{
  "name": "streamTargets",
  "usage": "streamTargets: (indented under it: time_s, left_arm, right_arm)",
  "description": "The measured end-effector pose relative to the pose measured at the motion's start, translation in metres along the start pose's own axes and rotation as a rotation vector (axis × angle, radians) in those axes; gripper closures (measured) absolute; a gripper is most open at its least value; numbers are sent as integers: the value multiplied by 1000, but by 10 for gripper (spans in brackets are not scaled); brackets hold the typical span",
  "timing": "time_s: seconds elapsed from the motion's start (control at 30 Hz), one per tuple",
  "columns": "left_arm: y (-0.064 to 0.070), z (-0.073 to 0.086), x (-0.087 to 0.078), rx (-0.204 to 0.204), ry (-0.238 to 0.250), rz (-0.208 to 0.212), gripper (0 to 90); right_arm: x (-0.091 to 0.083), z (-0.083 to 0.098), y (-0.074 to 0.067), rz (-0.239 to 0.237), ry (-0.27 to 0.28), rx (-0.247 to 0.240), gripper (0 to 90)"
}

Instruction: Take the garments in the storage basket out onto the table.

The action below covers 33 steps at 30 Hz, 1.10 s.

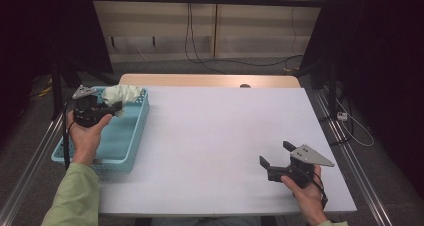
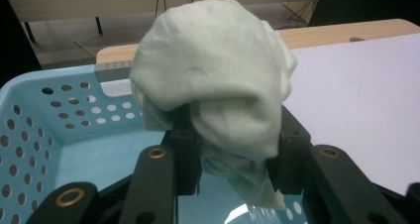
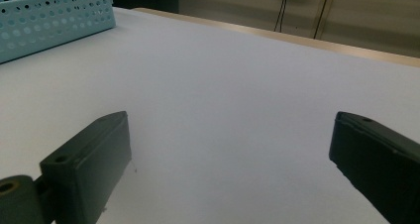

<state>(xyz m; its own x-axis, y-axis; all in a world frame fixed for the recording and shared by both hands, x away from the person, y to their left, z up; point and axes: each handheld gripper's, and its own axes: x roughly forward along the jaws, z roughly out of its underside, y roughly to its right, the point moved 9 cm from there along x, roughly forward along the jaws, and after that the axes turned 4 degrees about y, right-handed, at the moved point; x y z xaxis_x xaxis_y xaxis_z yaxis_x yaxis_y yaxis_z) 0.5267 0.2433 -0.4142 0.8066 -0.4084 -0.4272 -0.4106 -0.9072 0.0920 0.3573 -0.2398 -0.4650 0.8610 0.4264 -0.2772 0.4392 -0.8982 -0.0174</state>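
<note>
Left gripper [image 1: 116, 107], seen from the high view, sits at about 9 o'clock on the counter [image 1: 215, 136], over the far end of a light blue perforated basket [image 1: 120, 146], and grasps a pale green cloth [image 1: 125, 92] that bunches above the basket's far rim. At about 5 o'clock the right gripper [image 1: 275, 155] rests low over the white counter with its jaws spread and nothing between them, well apart from the basket.

Looking along the left gripper [image 2: 233, 159] in its own view, the two black jaws clench the cloth [image 2: 213, 70] from both sides; the bundle bulges up toward 12 o'clock and a tail hangs down at 6 o'clock over the basket [image 2: 54, 115] floor.

Along the right gripper [image 3: 228, 169] in its view, the jaws stand released, wide apart over the bare counter [image 3: 237, 85], with the basket [image 3: 49, 21] corner at 10 o'clock.
</note>
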Motion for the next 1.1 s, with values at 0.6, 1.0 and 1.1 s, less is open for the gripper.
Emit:
streamTargets:
  time_s: [0.6,1.0,1.1]
  left_arm:
    - [19,-14,-14,26,123,55,624]
    - [28,-21,-24,17,167,102,622]
    - [33,-22,-25,19,169,120,622]
  right_arm:
    - [-1,0,-1,-4,3,0,22]
    - [0,0,-1,-7,3,-2,21]
    - [0,-1,-1,-8,4,-2,22]
